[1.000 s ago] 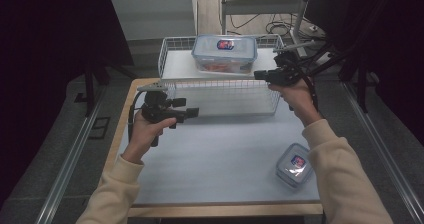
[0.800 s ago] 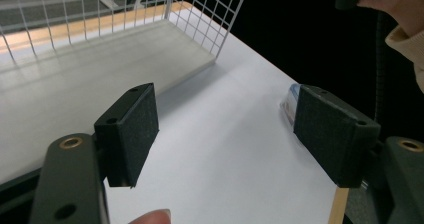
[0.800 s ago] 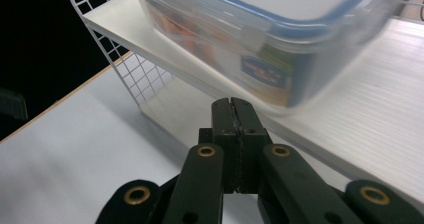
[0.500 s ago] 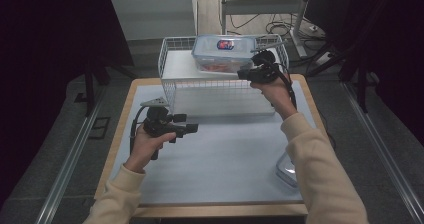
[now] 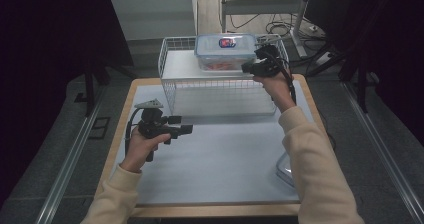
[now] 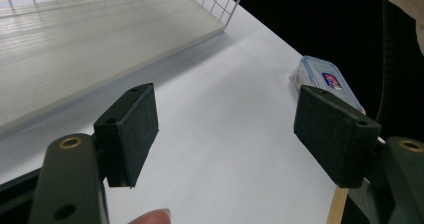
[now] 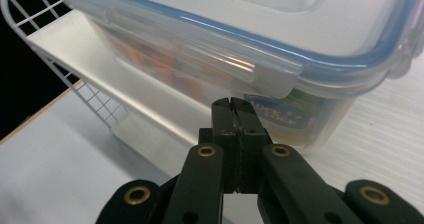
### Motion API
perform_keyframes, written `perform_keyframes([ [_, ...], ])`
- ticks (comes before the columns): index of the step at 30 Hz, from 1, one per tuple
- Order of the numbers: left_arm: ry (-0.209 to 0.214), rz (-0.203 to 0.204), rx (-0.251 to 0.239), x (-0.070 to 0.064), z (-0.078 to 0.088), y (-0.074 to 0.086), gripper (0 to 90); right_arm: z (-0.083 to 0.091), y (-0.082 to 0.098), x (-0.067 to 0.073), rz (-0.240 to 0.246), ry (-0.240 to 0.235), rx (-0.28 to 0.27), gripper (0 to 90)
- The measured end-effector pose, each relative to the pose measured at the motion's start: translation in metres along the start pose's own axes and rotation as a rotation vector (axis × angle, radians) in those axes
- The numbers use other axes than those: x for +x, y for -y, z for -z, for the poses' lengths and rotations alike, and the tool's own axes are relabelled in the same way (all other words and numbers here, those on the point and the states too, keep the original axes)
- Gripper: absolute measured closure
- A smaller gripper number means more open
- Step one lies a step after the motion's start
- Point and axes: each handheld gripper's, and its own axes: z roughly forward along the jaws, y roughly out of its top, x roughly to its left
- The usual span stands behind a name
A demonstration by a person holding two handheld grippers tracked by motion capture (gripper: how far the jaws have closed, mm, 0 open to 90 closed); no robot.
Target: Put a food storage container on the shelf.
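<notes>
- Clear plastic food box with a blue-rimmed clip lid [image 5: 226,51] sits on the upper shelf of a white wire rack [image 5: 170,66] at the far end of the table [image 5: 225,159]; the work in hand appears to centre on this box.
- At left, the left gripper [image 5: 186,129] is held low over the pale table top, pointing across it, its jaws standing apart with nothing between them [image 6: 227,134]; it looks to be waiting in reserve rather than working.
- Through those open jaws, a second, smaller lidded plastic box [image 6: 327,81] lies at the table's near right edge, well apart from the rack.
- At centre, the rack's lower shelf is bare, its wire front facing the person.
- At right, the right gripper [image 5: 246,67] is raised to shelf height just beside the box's right end, jaws pressed together and empty [image 7: 233,106].
- Seen along those shut jaws, the tip points at the box's side wall below a lid clip [image 7: 240,66]; likely a closed tip is meant to nudge the box or work the clip, though contact cannot be told.
</notes>
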Motion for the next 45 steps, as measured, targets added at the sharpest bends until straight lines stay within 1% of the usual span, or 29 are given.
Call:
perform_keyframes([
  [2,0.0,0.004,-0.001,0.0,0.001,0.0,25.1,0.0,0.0,-0.002,-0.011,0.004,-0.006,89.7],
  [4,-0.001,0.003,-0.003,0.0,0.001,0.0,25.1,-0.001,0.001,-0.002,-0.02,-0.003,-0.009,89.7],
  [8,0.0,-0.001,0.003,0.0,0.0,0.001,25.0,0.001,0.003,0.0,-0.014,-0.013,-0.014,89.7],
  [9,0.0,0.004,0.005,0.0,-0.001,0.002,25.0,0.003,0.005,0.001,-0.01,-0.016,-0.017,89.7],
  [12,-0.001,0.002,0.01,-0.001,-0.002,0.003,25.0,0.012,0.01,0.006,0.006,-0.039,-0.03,89.7],
  [17,-0.004,0.011,0.015,-0.003,-0.004,0.006,25.0,0.036,0.027,0.017,0.033,-0.093,-0.06,89.7],
  [20,-0.007,0.012,0.017,-0.005,-0.005,0.008,25.0,0.052,0.041,0.021,0.042,-0.123,-0.067,89.7],
  [21,-0.008,0.016,0.019,-0.006,-0.006,0.009,25.0,0.057,0.046,0.023,0.046,-0.128,-0.07,89.7],
  [23,-0.016,0.008,0.024,-0.007,-0.007,0.011,24.8,0.066,0.057,0.025,0.062,-0.13,-0.067,89.7],
  [27,-0.022,0.009,0.038,-0.008,-0.01,0.017,24.7,0.079,0.085,0.027,0.072,-0.144,-0.055,89.7],
  [28,-0.025,0.01,0.04,-0.009,-0.01,0.018,24.7,0.082,0.094,0.027,0.076,-0.149,-0.048,89.7],
  [32,-0.029,0.013,0.053,-0.008,-0.012,0.023,24.5,0.088,0.124,0.025,0.08,-0.173,-0.027,89.7],
  [37,-0.028,0.011,0.065,-0.008,-0.015,0.028,24.5,0.091,0.161,0.017,0.045,-0.196,-0.006,89.7],
  [40,-0.031,0.006,0.071,-0.009,-0.017,0.031,24.5,0.092,0.175,0.014,0.041,-0.194,0.008,89.7],
  [45,-0.036,-0.006,0.083,-0.01,-0.018,0.038,24.1,0.097,0.198,0.012,0.053,-0.185,0.03,89.7],
])
